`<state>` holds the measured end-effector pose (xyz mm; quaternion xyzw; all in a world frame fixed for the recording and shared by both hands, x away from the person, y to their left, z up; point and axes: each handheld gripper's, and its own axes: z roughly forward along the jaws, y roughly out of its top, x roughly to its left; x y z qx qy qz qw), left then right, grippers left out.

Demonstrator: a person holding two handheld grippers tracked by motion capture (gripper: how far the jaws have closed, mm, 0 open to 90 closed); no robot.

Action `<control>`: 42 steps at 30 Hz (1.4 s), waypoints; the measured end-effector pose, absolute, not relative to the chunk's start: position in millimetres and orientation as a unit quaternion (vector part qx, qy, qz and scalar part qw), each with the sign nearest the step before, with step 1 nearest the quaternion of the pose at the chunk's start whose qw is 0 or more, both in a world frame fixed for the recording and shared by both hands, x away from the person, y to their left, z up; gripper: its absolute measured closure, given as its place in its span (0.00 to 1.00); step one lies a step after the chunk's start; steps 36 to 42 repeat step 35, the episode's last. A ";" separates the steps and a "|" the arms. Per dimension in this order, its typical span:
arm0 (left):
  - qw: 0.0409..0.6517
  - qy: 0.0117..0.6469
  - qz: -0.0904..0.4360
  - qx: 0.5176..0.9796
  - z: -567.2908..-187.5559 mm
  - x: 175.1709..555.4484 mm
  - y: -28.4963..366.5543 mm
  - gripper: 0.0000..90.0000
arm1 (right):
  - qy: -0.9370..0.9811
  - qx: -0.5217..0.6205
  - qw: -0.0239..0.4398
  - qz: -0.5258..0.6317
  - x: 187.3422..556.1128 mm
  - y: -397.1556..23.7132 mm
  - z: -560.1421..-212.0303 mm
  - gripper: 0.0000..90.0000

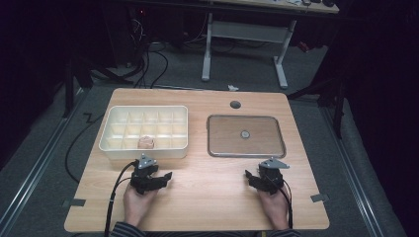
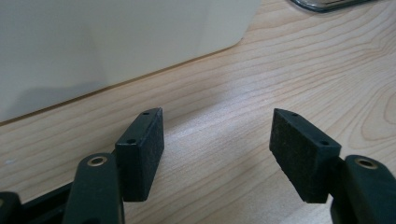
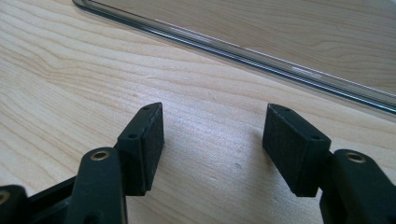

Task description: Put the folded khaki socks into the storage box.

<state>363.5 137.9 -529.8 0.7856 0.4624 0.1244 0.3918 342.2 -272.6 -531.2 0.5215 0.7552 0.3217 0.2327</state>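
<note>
Both grippers rest low on the wooden worktop [image 1: 207, 197], each held in a hand at the near edge. The left gripper [image 1: 165, 177] sits just in front of the white divided box [image 1: 111, 143], jaws spread wide with nothing between them; in the left gripper view the box wall [image 2: 116, 42] rises close ahead of the pads. The right gripper [image 1: 248, 175] lies near the front rim of the shallow metal tray [image 1: 245, 153], also spread and empty, with the tray's edge [image 3: 261, 56] just beyond its jaws.

The work appears to concern the pale, rounded lump [image 1: 146, 142] lying in a front compartment of the box, close to the near wall and nearest the left gripper. A small round piece [image 1: 244, 134] sits in the middle of the tray, well apart from both grippers.

The likely trouble is in the reach. The compartments are narrow, so jaws spread this wide may catch on the dividers or the near wall and push the light box across the worktop. The lump looks soft, so a hard squeeze could deform it, and a shallow pinch could let it slip back. Coming in low would strike the wall first.
</note>
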 end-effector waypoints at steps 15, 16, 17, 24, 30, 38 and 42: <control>0.376 0.447 0.166 0.795 -533.7 362.9 133.8 0.39 | 0.756 0.520 0.233 0.322 342.2 -272.8 -531.2 0.43; 0.373 0.445 0.171 0.796 -534.5 362.1 132.4 0.39 | 0.756 0.520 0.234 0.322 342.2 -272.8 -531.2 0.43; 0.372 0.440 0.182 0.797 -535.8 360.9 130.7 0.39 | 0.756 0.520 0.234 0.322 342.2 -272.8 -531.2 0.43; 0.362 0.440 0.191 0.799 -536.0 360.0 128.4 0.36 | 0.756 0.520 0.234 0.322 342.3 -272.7 -531.3 0.43; 0.367 0.428 0.189 0.804 -536.0 358.6 128.0 0.42 | 0.756 0.520 0.233 0.322 342.2 -272.7 -531.3 0.43; 0.366 0.431 0.187 0.803 -536.0 359.2 128.6 0.40 | 0.756 0.520 0.233 0.322 342.2 -272.7 -531.2 0.43; 0.366 0.431 0.187 0.803 -536.0 359.2 128.6 0.40 | 0.756 0.520 0.233 0.322 342.2 -272.7 -531.2 0.43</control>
